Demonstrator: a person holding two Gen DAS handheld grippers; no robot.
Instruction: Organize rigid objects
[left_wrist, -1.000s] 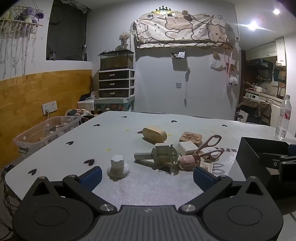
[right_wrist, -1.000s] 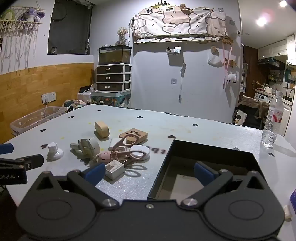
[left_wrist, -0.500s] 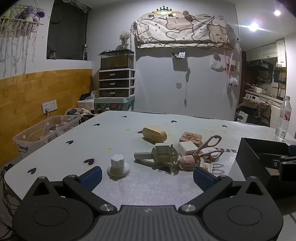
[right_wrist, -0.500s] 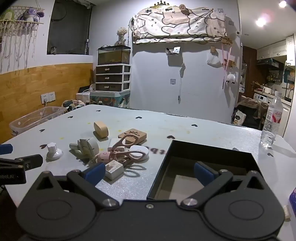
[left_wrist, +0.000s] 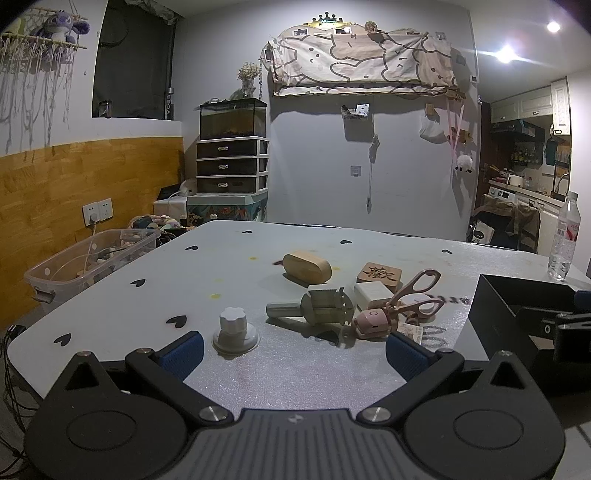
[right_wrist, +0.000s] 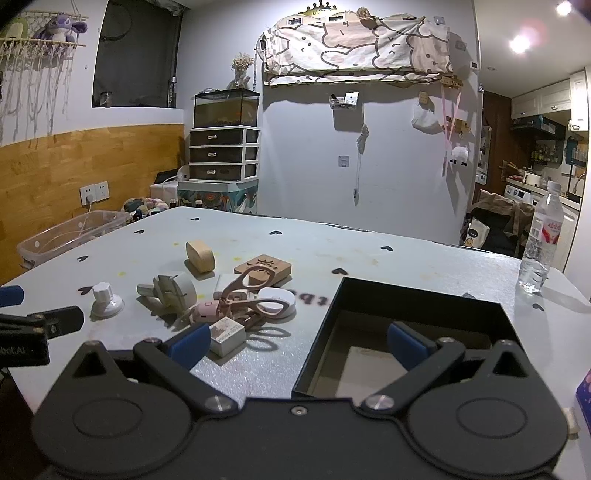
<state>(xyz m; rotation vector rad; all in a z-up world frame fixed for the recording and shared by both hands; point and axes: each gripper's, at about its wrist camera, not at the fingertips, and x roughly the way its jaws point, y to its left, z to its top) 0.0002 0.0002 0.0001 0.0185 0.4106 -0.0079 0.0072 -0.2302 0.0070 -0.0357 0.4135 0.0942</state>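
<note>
Holding both tongs, left (left_wrist: 291, 349) and right (right_wrist: 295, 341), spread and empty; nothing has shifted. Scissors (right_wrist: 255, 301) and clutter lie at ten o'clock of black box (right_wrist: 417, 291); sorting unstarted.

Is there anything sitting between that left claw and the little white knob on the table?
Nothing visible. The left gripper is open and empty, and the white knob stands just ahead of it, near its left finger, with only bare table between. The pile with the pink scissors lies off to the right.
</note>
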